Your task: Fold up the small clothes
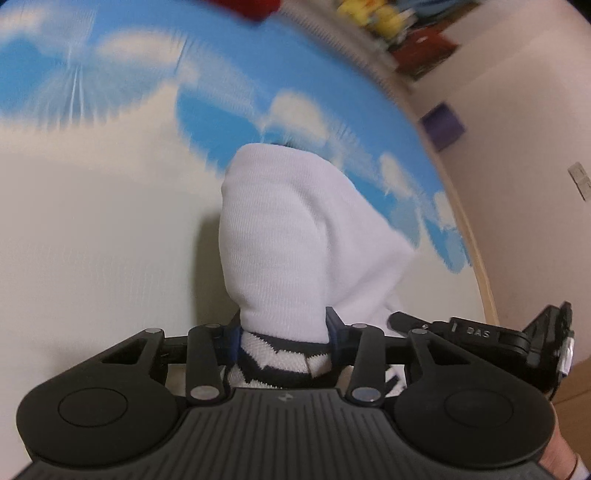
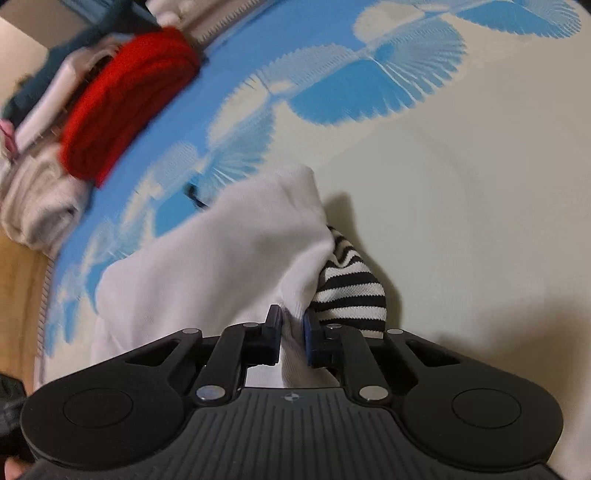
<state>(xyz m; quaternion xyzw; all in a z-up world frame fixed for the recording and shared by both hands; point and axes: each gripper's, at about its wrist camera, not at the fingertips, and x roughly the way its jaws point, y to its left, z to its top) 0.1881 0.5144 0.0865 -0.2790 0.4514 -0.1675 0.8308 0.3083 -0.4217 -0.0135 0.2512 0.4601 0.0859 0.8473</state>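
A white sock (image 1: pixel 280 229) with a black-and-white striped part (image 1: pixel 284 360) is bunched up over the patterned mat. My left gripper (image 1: pixel 282 334) is shut on it, the thick fabric filling the gap between its blue-padded fingers. In the right wrist view the same white sock (image 2: pixel 221 266) spreads out to the left, and its striped part (image 2: pixel 351 295) sticks out on the right. My right gripper (image 2: pixel 291 332) is shut on a narrow fold of the white fabric. A black piece of another gripper (image 1: pixel 480 334) shows just right of the sock in the left wrist view.
The blue and cream mat (image 2: pixel 443 184) covers the work surface. A folded red cloth (image 2: pixel 125 107) and a cream cloth pile (image 2: pixel 37 199) lie at its far left edge, beside wood flooring (image 2: pixel 18 277). Yellow items (image 1: pixel 373 14) and a purple square (image 1: pixel 443 125) sit beyond the mat.
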